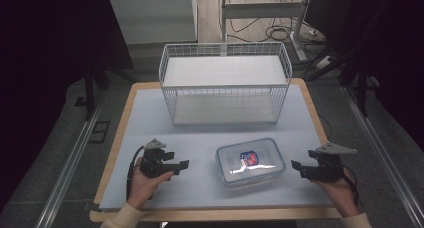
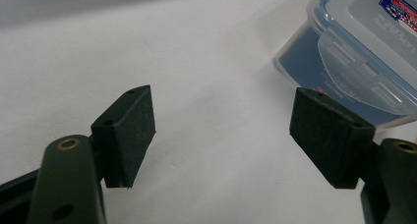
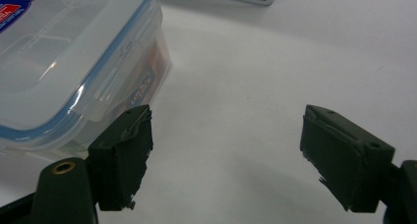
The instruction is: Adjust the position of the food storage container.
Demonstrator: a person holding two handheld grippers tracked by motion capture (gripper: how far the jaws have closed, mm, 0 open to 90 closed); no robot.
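A clear plastic food container (image 1: 250, 162) with a blue-rimmed clip lid and a red-and-blue label lies on the table between my two hands. My left gripper (image 1: 181, 164) rests to its left, jaws open and pointing toward it, nothing between them. In the left gripper view the container (image 2: 361, 52) sits at the upper right, beyond the open left gripper (image 2: 223, 133). My right gripper (image 1: 296, 167) rests to the container's right, open and empty. The right gripper view has the container (image 3: 69, 62) at the upper left, close to the left pad of the open right gripper (image 3: 223, 155).
A white wire basket (image 1: 225, 83) stands empty at the back of the pale blue table mat (image 1: 150, 113). The wooden table edge (image 1: 220, 215) runs along the front. Dark floor, metal rails and cables surround the table.
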